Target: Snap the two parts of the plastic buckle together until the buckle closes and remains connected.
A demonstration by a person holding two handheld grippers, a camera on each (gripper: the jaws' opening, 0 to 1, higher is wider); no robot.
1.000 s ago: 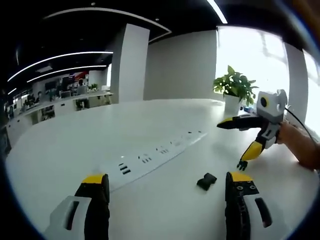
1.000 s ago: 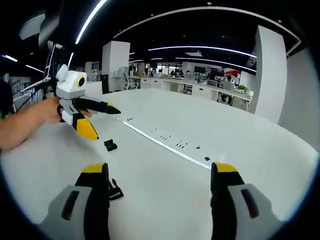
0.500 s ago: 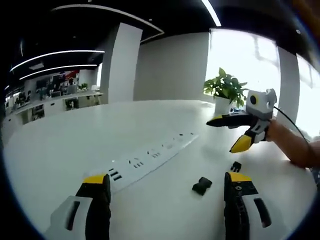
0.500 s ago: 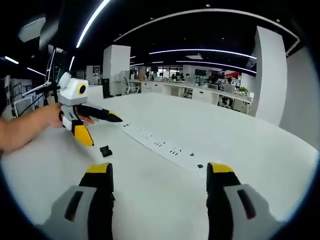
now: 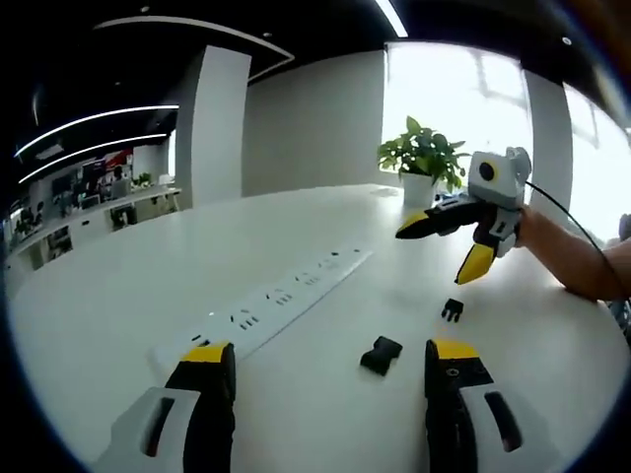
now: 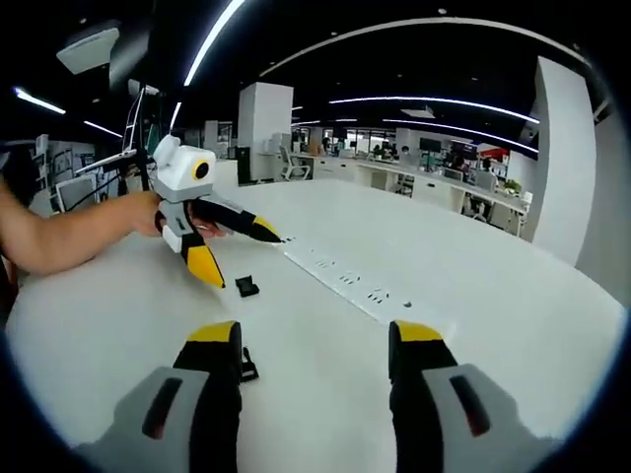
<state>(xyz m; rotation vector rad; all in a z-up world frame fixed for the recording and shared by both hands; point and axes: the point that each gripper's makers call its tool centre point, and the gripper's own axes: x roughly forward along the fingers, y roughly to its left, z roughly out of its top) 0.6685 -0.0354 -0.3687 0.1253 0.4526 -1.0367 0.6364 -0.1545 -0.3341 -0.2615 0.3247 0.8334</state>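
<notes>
Two black buckle parts lie apart on the white table [image 5: 118, 286]. In the left gripper view the larger part [image 5: 381, 355] lies just ahead, between my left gripper's [image 5: 330, 363] open jaws and nearer the right one. The small pronged part [image 5: 453, 310] lies farther right. My right gripper [image 5: 431, 256] hovers open above the pronged part, held by a hand. In the right gripper view the pronged part [image 6: 246, 365] sits beside the left jaw of my right gripper [image 6: 314, 340], which is open. The larger part [image 6: 246, 287] lies under my left gripper [image 6: 248, 261], also open.
A long white power strip [image 5: 276, 301] runs diagonally across the table, also seen as the power strip [image 6: 360, 291]. A potted plant [image 5: 422, 158] stands at the far edge. A person's forearm [image 6: 69, 236] reaches in. Office desks stand in the background.
The right gripper has lifted off the table, away from the pronged part that its lower jaw tip was touching. Both cameras shifted; the buckle parts stay where they lay.
</notes>
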